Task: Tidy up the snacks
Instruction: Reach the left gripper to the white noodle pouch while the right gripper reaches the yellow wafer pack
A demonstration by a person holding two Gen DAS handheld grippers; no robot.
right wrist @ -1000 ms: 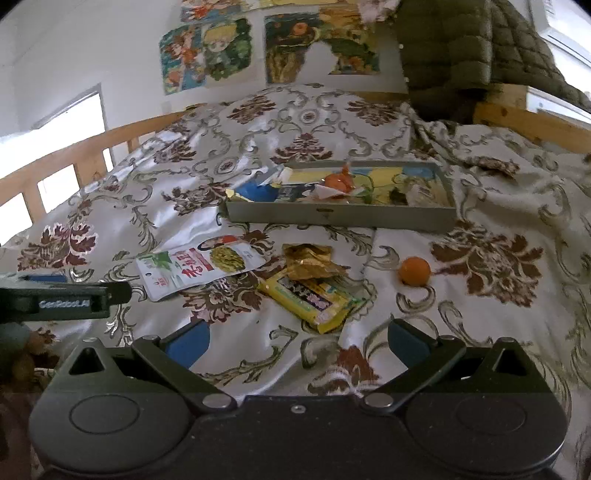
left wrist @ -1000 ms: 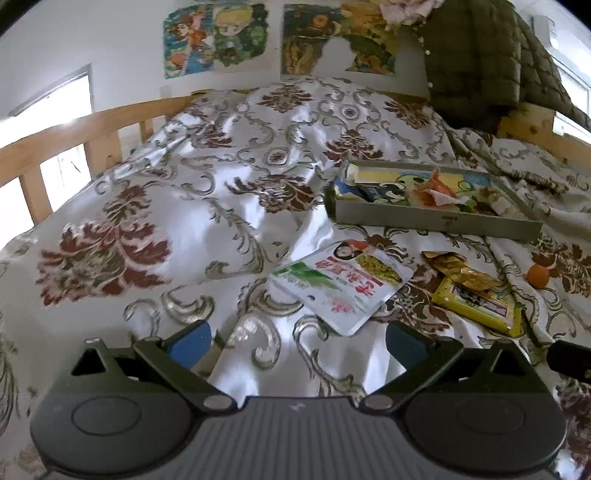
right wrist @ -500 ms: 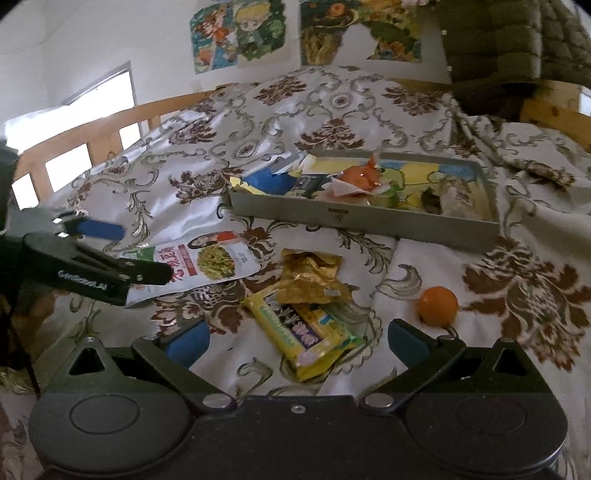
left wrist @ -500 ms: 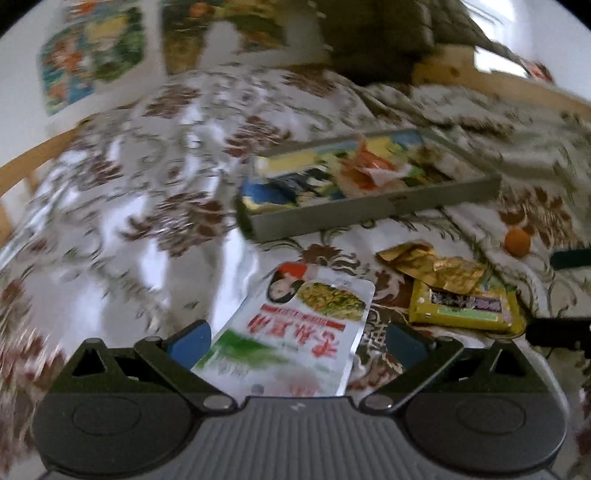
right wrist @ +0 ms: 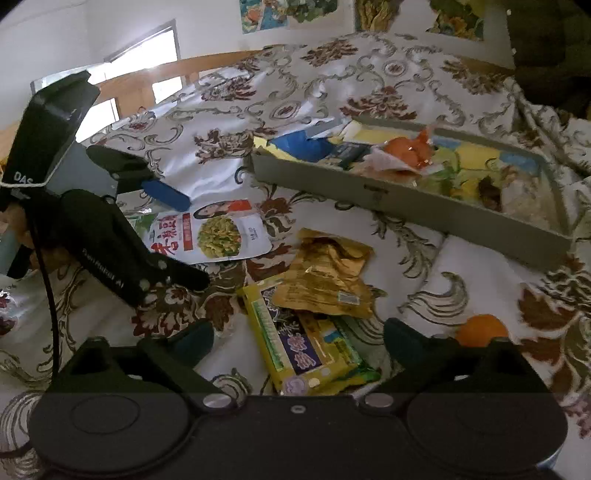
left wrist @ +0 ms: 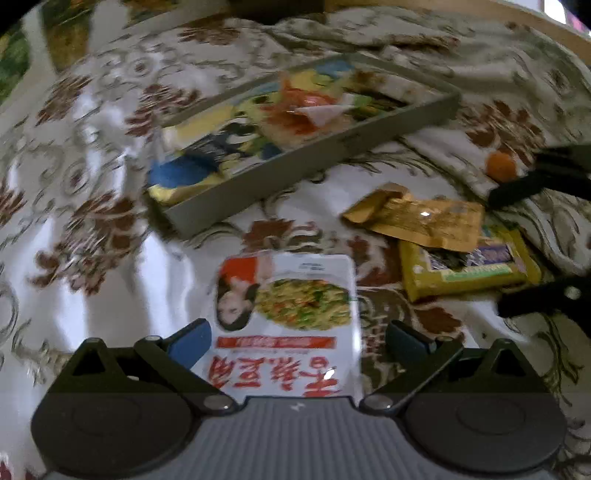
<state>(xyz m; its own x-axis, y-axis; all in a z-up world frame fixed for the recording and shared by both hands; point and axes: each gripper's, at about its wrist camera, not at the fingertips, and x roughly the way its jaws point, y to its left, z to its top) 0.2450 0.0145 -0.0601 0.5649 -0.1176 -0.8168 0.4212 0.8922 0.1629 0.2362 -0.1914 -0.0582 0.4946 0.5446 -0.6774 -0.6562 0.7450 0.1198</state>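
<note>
Left wrist view: the left gripper (left wrist: pixel 295 341) is spread wide, holding nothing, with a white snack pouch (left wrist: pixel 286 317) lying flat on the bedspread (left wrist: pixel 92 229) between its fingers; whether they touch it is unclear. Blurred beyond: a grey tray (left wrist: pixel 306 162) of snacks.
Right wrist view: the right gripper (right wrist: pixel 297 341) is wide too and grips nothing, a yellow packet (right wrist: pixel 306 343) between its fingers, a gold wrapper (right wrist: pixel 325 277) overlapping that.
Only here: the left gripper's whole body over the pouch, the orange (right wrist: pixel 480 330) just beside the right finger, and wall posters (right wrist: pixel 288 13).
</note>
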